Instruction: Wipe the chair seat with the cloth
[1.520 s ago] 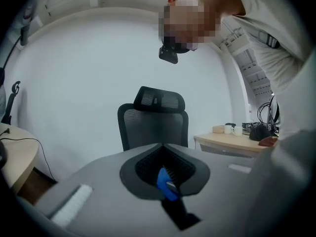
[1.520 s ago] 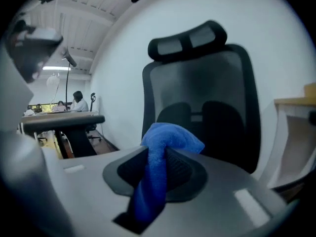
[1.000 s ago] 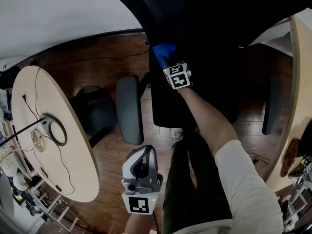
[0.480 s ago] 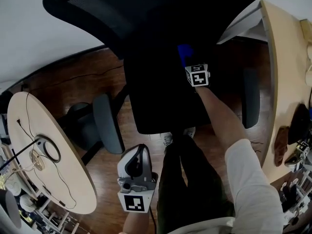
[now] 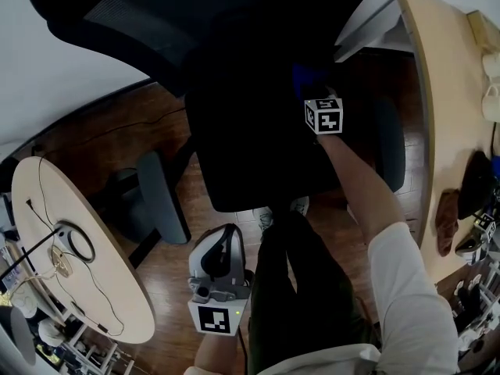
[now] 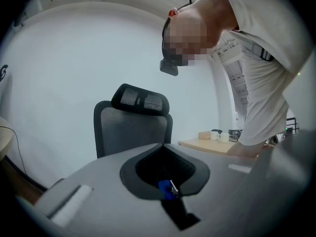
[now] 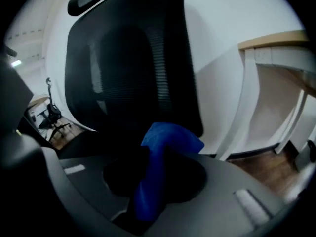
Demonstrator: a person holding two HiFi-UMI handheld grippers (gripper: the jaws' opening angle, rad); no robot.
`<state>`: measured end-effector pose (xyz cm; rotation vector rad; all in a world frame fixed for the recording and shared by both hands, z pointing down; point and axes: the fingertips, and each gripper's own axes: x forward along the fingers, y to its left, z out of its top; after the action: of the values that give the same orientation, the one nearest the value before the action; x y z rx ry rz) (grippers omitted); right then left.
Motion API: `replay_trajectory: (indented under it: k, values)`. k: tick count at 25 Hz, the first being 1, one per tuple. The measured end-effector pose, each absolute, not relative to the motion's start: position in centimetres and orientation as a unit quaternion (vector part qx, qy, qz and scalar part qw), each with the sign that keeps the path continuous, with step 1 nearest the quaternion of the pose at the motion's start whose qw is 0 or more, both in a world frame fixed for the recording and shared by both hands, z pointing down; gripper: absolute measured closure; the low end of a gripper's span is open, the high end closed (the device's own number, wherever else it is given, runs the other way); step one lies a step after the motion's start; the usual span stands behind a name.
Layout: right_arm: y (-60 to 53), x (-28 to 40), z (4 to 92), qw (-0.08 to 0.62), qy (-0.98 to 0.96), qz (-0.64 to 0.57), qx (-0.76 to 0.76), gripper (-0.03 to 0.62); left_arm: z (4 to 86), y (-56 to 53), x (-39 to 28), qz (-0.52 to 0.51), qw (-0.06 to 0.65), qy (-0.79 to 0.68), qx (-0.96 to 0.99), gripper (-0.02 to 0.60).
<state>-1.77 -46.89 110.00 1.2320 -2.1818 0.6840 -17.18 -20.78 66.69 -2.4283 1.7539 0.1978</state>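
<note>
Above wood floor (image 5: 156, 123), right gripper (image 5: 314, 92) clamps blue cloth (image 7: 165, 142) over black chair seat (image 5: 250, 155); left gripper (image 5: 223, 244) closed, empty.

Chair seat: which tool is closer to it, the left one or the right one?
Right. The right tool is out over the chair seat, holding the blue cloth. The left tool hangs beside the person's legs, above the wood floor, short of the seat's front edge.
</note>
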Motion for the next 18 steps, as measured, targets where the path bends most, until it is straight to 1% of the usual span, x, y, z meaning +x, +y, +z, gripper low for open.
replay_trajectory:
  k: [2, 6, 8, 10, 12, 14, 18]
  values:
    - [-44.9, -6.9, 108.1, 0.248, -0.841, 0.245, 0.413, 0.500, 66.2, -20.7, -17.4, 0.064, 0.074, 0.585, -0.805, 0.546]
    - [-37.0, -20.7, 106.4, 0.227, -0.891, 0.254, 0.301, 0.500, 66.0, -20.1, -18.7, 0.068, 0.070, 0.600, -0.794, 0.546]
    - [-33.0, -26.2, 107.5, 0.245, -0.900, 0.250, 0.260, 0.500, 66.4, -19.8, -19.3, 0.058, 0.073, 0.609, -0.788, 0.546]
    - [-30.3, -29.7, 109.6, 0.280, -0.899, 0.241, 0.234, 0.500, 67.4, -19.6, -19.7, 0.039, 0.076, 0.617, -0.783, 0.546]
    - [-28.9, -31.3, 111.7, 0.308, -0.894, 0.237, 0.225, 0.500, 68.3, -19.2, -20.1, 0.025, 0.072, 0.623, -0.779, 0.546]
    - [-28.6, -31.4, 112.9, 0.320, -0.889, 0.236, 0.228, 0.500, 68.9, -18.7, -20.6, 0.017, 0.069, 0.625, -0.777, 0.546]
    - [-30.3, -28.1, 113.6, 0.338, -0.878, 0.228, 0.252, 0.500, 69.5, -17.9, -21.8, 0.014, 0.065, 0.630, -0.774, 0.546]
